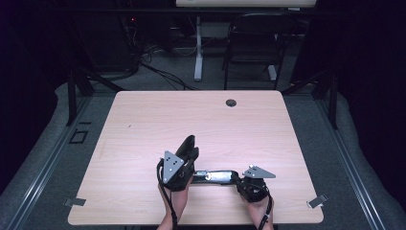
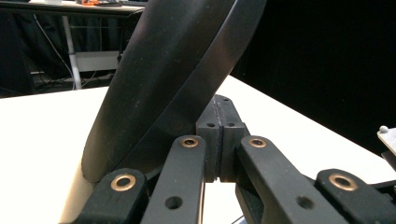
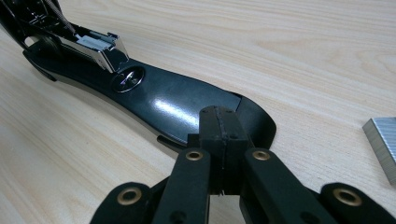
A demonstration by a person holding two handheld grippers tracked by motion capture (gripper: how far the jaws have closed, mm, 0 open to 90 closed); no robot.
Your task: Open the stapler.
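A black stapler lies swung open on the wooden table [image 1: 143,124]. Its base [image 1: 218,176] lies flat between my two grippers, and its top arm [image 1: 187,146] stands up. My left gripper [image 2: 219,116] is shut, pads together with nothing between them; the top arm [image 2: 173,70] leans along its left side. Seen from above, this gripper [image 1: 190,160] is just left of the base. My right gripper [image 3: 220,123] is also shut, its tips over the rounded end of the base [image 3: 163,102]. The metal staple channel [image 3: 100,46] lies open farther along.
A strip of loose staples [image 3: 382,144] lies on the table to the right of the right gripper. A cable grommet [image 1: 231,102] sits near the far edge. Metal clips [image 1: 75,201] [image 1: 317,201] mark the front corners. A chair [image 1: 253,43] stands beyond the table.
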